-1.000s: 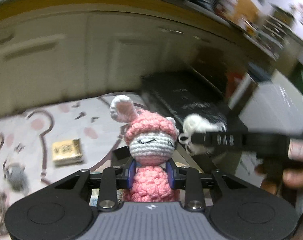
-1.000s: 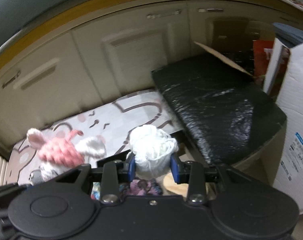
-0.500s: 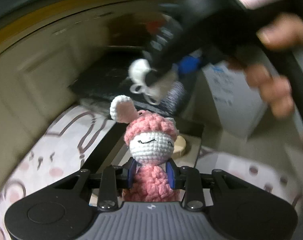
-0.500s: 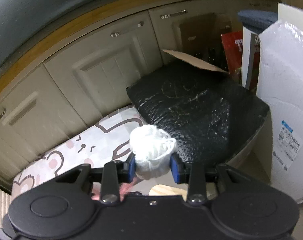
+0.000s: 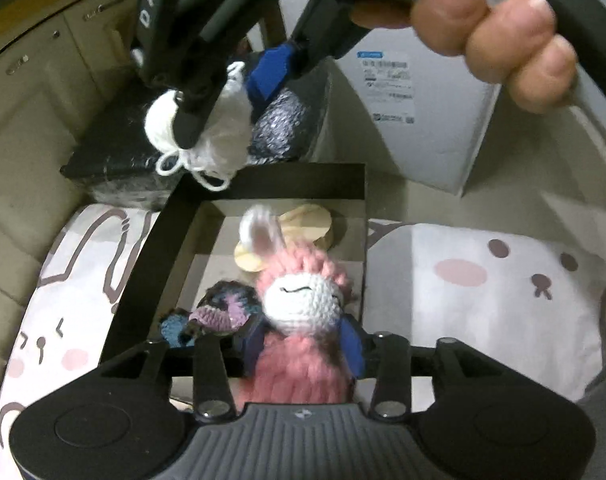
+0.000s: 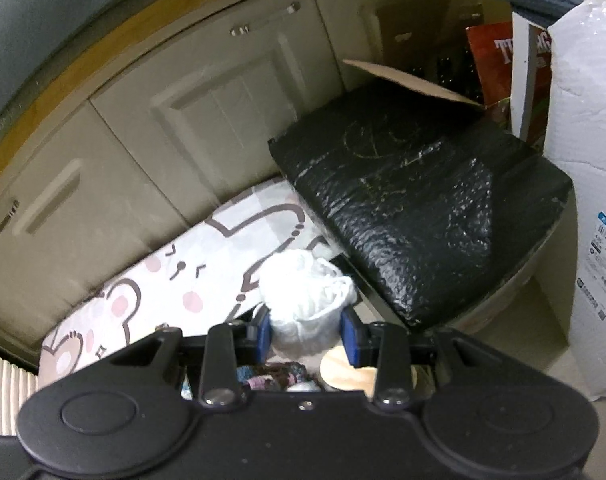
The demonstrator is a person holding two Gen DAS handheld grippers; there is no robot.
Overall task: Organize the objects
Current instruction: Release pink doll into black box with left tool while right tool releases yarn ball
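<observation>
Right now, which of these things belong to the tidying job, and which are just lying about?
Part of the job:
- pink crocheted bunny, left gripper opening around it
- white yarn ball in right gripper
- black open box
- purple-blue crocheted piece
- wooden discs

Lying about:
- black wrapped parcel
- white padded mailer
- cartoon mat

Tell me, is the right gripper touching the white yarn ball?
Touching. In the right wrist view both blue pads of the right gripper press the sides of the white yarn ball.

A home floor: cream cabinet doors, a cartoon-print mat and stacked parcels.
</observation>
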